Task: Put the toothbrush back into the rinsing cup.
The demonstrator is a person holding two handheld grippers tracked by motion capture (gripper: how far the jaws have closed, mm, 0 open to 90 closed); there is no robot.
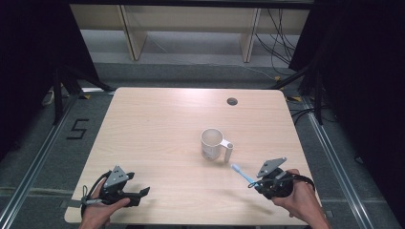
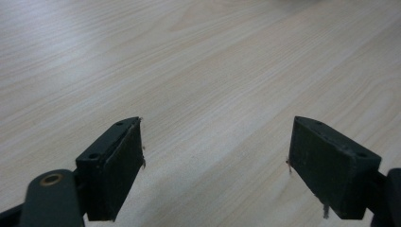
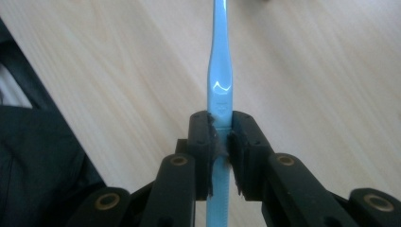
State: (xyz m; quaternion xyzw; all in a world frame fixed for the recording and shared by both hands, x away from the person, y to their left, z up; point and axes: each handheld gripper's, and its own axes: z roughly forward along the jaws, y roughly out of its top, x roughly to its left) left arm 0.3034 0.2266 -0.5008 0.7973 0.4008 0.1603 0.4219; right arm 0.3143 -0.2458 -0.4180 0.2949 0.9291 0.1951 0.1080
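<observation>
- Nearest, at the table's front left, the left gripper (image 1: 125,190) lies low over the wooden table (image 1: 157,129) in the person's left hand (image 1: 98,210). In the left gripper view its jaws stand wide apart with bare wood between them and nothing held.
- At the front right, the right gripper (image 1: 260,179) sits in the person's right hand (image 1: 298,195), its grey three-cornered plate on top.
- In the right gripper view its jaws are pinched onto the handle of a light blue toothbrush (image 3: 220,71), which runs straight out between the pads and away over the table.
- In the high view the toothbrush (image 1: 242,173) is lifted off the table, slanting from the gripper up and left, with its pale head end toward the mug.
- Farther in, near the table's middle, a white mug (image 1: 213,143) stands upright with its mouth open to the top and its handle turned toward the right gripper, just beyond the brush's tip and apart from it.
- At the far edge, a round cable hole (image 1: 232,101) sits in the tabletop.
</observation>
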